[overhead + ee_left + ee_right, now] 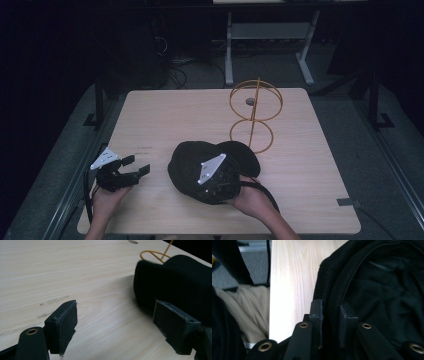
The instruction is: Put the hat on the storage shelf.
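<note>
A black cap (pixel 189 161) lies near the front middle of the wooden table (pixel 165 115). My right gripper (pixel 216 179) rests against its near side. In the right gripper view the two pads of the right gripper (pixel 330 317) pinch the rim of the cap (pixel 387 290), whose dark inside shows at the right. At the table's front left, my left gripper (pixel 136 167) is held by a hand and is open, pointing toward the cap. In the left gripper view nothing sits between the jaws of the left gripper (pixel 115 325), and the cap (pixel 175 280) stands just beyond its right pad.
A yellow wire stand (pixel 255 112) made of two rings on a rod stands behind the cap, and the same wire stand (pixel 155 255) peeks over it in the left gripper view. A small round hole (pixel 250 101) sits in the tabletop by it. Beyond the table are cables and a desk frame (pixel 270 35).
</note>
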`<control>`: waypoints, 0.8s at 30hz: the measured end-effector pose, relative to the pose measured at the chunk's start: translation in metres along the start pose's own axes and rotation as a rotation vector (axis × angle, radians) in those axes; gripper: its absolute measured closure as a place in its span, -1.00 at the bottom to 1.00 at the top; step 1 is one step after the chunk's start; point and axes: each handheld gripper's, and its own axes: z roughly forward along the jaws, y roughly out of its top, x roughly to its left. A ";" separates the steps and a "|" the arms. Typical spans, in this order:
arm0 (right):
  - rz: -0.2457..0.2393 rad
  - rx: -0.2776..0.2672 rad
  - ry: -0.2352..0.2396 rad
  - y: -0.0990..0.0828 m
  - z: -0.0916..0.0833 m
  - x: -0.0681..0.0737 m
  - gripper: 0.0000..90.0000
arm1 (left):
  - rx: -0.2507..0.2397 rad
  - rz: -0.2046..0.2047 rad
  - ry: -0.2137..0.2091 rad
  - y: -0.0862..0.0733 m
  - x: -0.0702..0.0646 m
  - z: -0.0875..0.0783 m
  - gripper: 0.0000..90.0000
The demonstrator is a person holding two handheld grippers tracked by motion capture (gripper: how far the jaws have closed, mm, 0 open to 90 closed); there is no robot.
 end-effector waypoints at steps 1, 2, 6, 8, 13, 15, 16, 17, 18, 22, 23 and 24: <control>0.004 -0.028 -0.006 0.000 -0.010 -0.002 0.68 | 0.000 0.001 -0.007 0.001 -0.002 0.001 -0.57; 0.004 -0.028 -0.006 0.000 -0.010 -0.002 0.68 | -0.001 0.008 -0.015 0.001 -0.004 0.001 -0.57; 0.011 -0.066 -0.006 -0.001 -0.025 -0.006 0.68 | -0.007 0.015 -0.066 0.003 -0.012 0.002 -0.56; 0.018 -0.084 -0.008 -0.001 -0.032 -0.007 0.67 | -0.014 0.023 -0.083 0.004 -0.015 0.002 -0.54; 0.031 -0.129 0.006 0.002 -0.048 -0.008 0.68 | -0.037 0.044 -0.144 0.009 -0.028 0.002 -0.54; 0.042 -0.138 0.009 0.003 -0.051 -0.008 0.68 | -0.045 0.053 -0.164 0.011 -0.033 0.003 -0.54; 0.042 -0.150 0.009 0.003 -0.055 -0.008 0.68 | -0.050 0.060 -0.175 0.012 -0.037 0.003 -0.54; 0.038 -0.155 0.004 0.004 -0.057 -0.008 0.68 | -0.051 0.068 -0.184 0.013 -0.041 0.004 -0.54; 0.039 -0.159 0.004 0.004 -0.060 -0.008 0.68 | -0.054 0.078 -0.188 0.014 -0.043 0.004 -0.55; 0.031 -0.173 -0.005 0.007 -0.067 -0.007 0.68 | -0.063 0.108 -0.216 0.019 -0.056 0.007 -0.56; 0.025 -0.172 -0.005 0.009 -0.070 -0.007 0.68 | -0.064 0.116 -0.224 0.021 -0.058 0.008 -0.56; 0.026 -0.173 -0.002 0.010 -0.072 -0.006 0.68 | -0.066 0.118 -0.234 0.022 -0.059 0.010 -0.56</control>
